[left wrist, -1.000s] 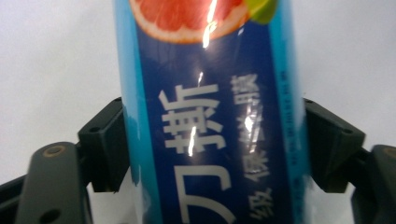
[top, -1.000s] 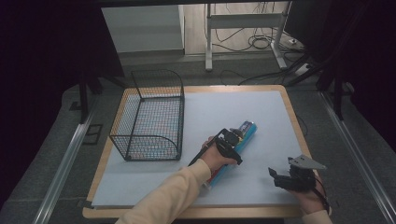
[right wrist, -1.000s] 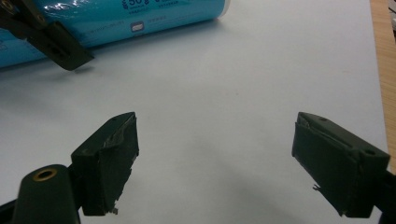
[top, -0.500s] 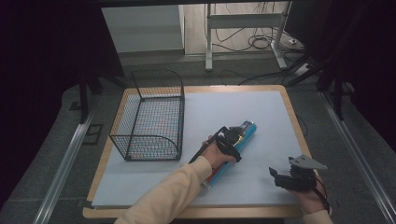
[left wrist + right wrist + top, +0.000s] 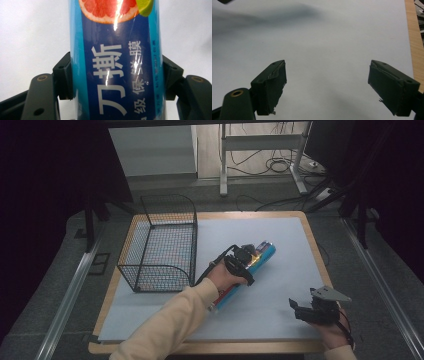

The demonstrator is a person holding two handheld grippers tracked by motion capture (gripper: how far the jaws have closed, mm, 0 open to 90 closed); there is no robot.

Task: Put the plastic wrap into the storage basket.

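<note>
A bright blue box point(image 5: 115, 60) bears white characters on a darker blue band, with a pink grapefruit slice and what may be green lime. The wire basket point(image 5: 160, 245) is black; the tabletop point(image 5: 280, 230) is pale blue-white, edged in light wood.

blue box point(image 5: 117, 62) cut off top and bottom, small print unreadable

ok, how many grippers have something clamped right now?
1. The left gripper is shut on the blue roll, mid-table beside the wire basket. The right gripper, near the table's front right, is open over bare white surface.

Left claw point(image 5: 248, 256) clamped tight, forearm angled inward; right claw point(image 5: 327, 86) gaping wide.
</note>
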